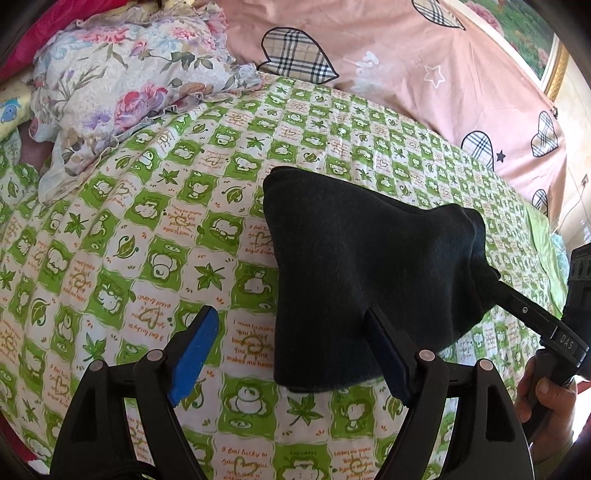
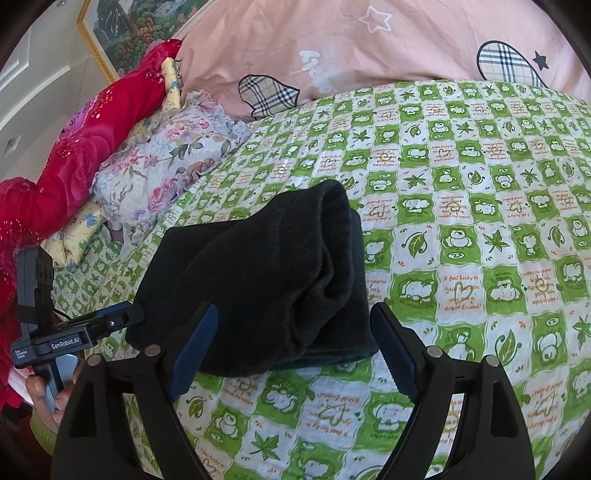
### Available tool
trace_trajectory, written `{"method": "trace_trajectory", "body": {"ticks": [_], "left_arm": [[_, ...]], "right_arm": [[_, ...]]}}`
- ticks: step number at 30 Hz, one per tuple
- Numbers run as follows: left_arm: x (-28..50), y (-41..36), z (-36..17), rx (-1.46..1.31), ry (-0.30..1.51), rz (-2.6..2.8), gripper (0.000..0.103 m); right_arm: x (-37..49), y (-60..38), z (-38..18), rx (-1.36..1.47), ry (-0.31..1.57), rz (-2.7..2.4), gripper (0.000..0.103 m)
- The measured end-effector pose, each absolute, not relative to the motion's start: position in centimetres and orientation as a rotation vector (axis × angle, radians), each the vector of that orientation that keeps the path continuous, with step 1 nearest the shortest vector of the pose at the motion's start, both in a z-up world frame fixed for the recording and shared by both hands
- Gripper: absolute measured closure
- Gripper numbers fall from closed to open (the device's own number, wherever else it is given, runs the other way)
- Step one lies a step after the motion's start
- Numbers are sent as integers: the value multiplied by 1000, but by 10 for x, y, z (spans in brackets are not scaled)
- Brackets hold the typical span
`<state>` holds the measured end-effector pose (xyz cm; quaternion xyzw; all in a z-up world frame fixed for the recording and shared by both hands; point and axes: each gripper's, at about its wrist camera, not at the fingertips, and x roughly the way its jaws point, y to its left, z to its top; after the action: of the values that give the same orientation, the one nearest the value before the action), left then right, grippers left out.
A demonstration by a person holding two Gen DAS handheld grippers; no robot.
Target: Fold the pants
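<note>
The pants (image 1: 354,269) are dark, nearly black, folded into a thick compact bundle on the green-and-white checked bed sheet (image 1: 147,229). In the left wrist view my left gripper (image 1: 291,332) is open, its right finger at the bundle's near left edge, nothing between the pads. The right gripper's finger (image 1: 524,310) reaches under the bundle's right side. In the right wrist view the bundle (image 2: 266,280) lies just ahead of my open right gripper (image 2: 291,328), its near edge between the fingers. The left gripper (image 2: 110,325) touches the bundle's left edge.
A floral ruffled cloth (image 1: 122,88) lies at the sheet's far left. A pink quilt with plaid hearts (image 1: 369,48) lies behind. A red blanket (image 2: 85,140) is at far left in the right wrist view. A framed picture (image 2: 122,29) hangs on the wall.
</note>
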<state>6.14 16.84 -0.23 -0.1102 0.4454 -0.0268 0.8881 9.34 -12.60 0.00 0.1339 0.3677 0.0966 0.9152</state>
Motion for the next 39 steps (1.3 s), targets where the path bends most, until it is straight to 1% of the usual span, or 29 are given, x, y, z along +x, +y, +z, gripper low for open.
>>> {"method": "trace_trajectory", "body": {"ticks": [14,25,33,39], "left_arm": [[29,151,2,-152,898,9,20],[12,128,2,-48,866,47,19],[6,121,-1,17,853,77,19],[2,117,-3,52,845,87,19]], "right_arm": [[66,-109,-3,208,743,206,14],[42,-103,-1,123,691,230,8],[30,-90,-3,59,636,274,6],[29,-87,-9,48,636,285,6]]}}
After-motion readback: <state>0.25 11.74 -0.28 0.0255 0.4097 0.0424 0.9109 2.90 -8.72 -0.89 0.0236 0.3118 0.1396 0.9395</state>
